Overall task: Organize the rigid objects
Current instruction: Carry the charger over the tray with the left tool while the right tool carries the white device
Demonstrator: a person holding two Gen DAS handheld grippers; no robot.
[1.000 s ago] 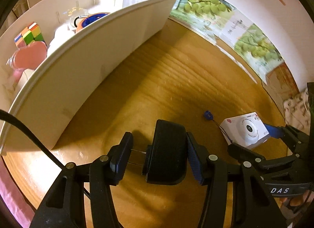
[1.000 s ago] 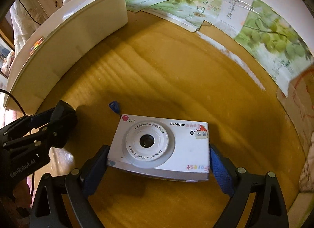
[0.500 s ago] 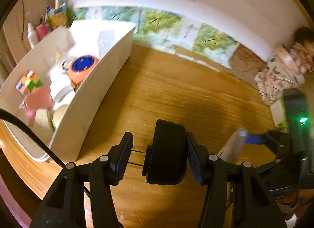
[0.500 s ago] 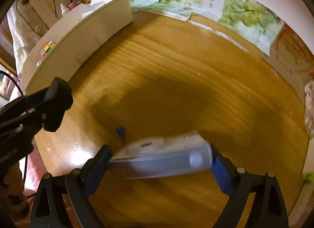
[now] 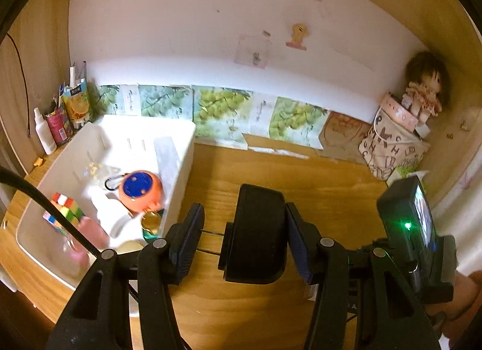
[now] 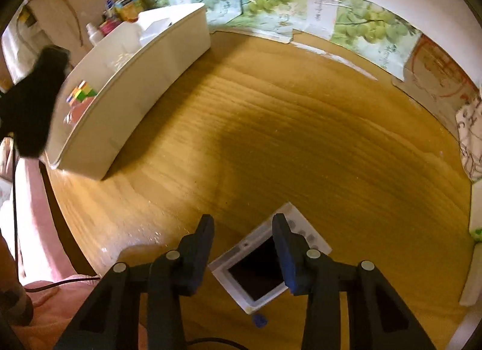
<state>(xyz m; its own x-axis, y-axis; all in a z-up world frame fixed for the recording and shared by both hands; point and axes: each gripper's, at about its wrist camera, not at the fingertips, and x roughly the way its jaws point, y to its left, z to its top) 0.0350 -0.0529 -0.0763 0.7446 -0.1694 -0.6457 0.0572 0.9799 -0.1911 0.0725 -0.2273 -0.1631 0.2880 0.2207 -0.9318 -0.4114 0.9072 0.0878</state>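
Note:
My left gripper [image 5: 241, 238] is shut on a black boxy object [image 5: 259, 229], held above the wooden table right of the white bin [image 5: 180, 175]. The bin holds an orange and blue round toy [image 5: 140, 191], a colourful puzzle cube [image 5: 64, 208] and other small items. In the right wrist view the white toy camera [image 6: 265, 262] lies screen-up on the table, tilted, under the right finger. My right gripper [image 6: 244, 247] is narrowed, with an empty gap between its fingers, and grips nothing.
Bottles and packets [image 5: 60, 121] stand behind the bin. A doll [image 5: 424, 87] sits on a patterned bag [image 5: 391, 148] at the far right. Grape posters line the wall base. The white bin [image 6: 135, 78] is to the left in the right wrist view.
The camera left my right gripper's hold and now lies screen-up on the table. The right fingers have closed in. My left gripper rose and tilted up with the black object.

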